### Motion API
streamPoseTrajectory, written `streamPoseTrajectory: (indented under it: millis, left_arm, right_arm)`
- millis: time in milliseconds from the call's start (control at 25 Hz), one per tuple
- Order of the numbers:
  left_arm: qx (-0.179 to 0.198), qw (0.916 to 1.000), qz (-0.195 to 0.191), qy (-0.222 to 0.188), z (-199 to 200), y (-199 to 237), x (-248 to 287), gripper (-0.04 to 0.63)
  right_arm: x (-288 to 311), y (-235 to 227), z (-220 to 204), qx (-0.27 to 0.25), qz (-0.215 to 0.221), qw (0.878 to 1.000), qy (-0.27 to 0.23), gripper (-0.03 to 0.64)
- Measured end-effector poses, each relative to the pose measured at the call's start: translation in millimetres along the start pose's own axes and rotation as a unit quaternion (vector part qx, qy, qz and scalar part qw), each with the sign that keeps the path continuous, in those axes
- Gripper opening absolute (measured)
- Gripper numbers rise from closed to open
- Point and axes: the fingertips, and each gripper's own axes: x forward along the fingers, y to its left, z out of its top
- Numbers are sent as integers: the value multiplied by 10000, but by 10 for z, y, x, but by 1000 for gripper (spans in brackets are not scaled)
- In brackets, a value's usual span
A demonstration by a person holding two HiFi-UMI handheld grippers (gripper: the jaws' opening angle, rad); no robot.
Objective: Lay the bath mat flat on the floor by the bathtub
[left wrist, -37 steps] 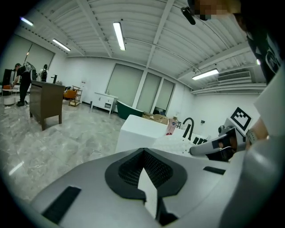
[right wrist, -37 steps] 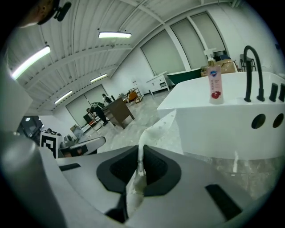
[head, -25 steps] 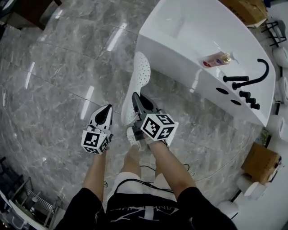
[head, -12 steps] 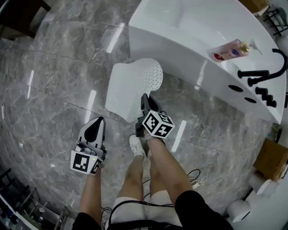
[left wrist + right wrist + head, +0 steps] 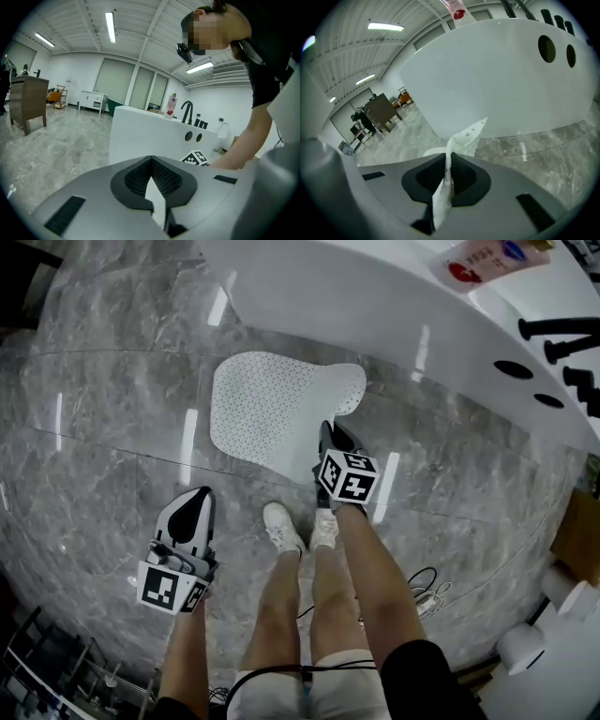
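The white perforated bath mat [image 5: 272,409] lies spread over the grey marble floor, right beside the white bathtub [image 5: 375,306]. Its near right corner is lifted and pinched in my right gripper [image 5: 330,434], which is shut on it. In the right gripper view the mat's edge [image 5: 464,136] sticks up between the jaws, with the tub wall [image 5: 497,79] just behind. My left gripper [image 5: 192,502] hangs over bare floor to the left of the mat, shut and holding nothing. The left gripper view shows its jaws [image 5: 151,161] closed, facing the tub [image 5: 140,136].
A pink soap bottle [image 5: 487,254] and a black faucet [image 5: 562,329] sit on the tub's rim. The person's legs and white shoes [image 5: 281,526] stand just behind the mat. A cable [image 5: 422,587] lies on the floor at right. A wooden dresser [image 5: 28,101] stands far left.
The mat, hanging folded from the right gripper a second ago, has come down and spread over the floor. The right gripper moved lower and closer to the tub. The left gripper drew back.
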Motion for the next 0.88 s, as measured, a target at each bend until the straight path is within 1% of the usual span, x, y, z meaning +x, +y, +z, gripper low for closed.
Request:
streamPoseTrajectory:
  millis: [80,240,360,480,560,680,760,880]
  left_arm:
    - [29,9999,-107,86,-78,-86,108,14]
    - [68,9992,-371,145,-129,-294,380,14]
    - [76,9988,-458,178,-161,-396,514,14]
    - [74,9987,-470,195,-184,-456,628,14]
    - [83,9985,-491,216,-214,-502,702,14]
    - [155,9979,-498,389,-363,-539,793,14]
    - [211,9980,-397,449,-446,-516,869,14]
    - [168,9988,-226,402,-486,-457,1019,14]
  right_arm:
    - [4,-256,-91,21,-120,9999,110,40]
    - [-43,-776,-135,201,-427,9988,155,40]
    - [-93,-1098,-200,234,-679,9972,215,40]
    - [-127,-1408,-260,190,-944,9948,323,40]
    - [-144,-1583,-280,-6,-1084,9934,386,40]
    - [-152,-1817,-333,-179,-1248,9908,492,40]
    - [-143,-1928,-390,-233,-1327,9891,593,41]
    - [-103,-2013,-458,-462,-1389,9860,794,49]
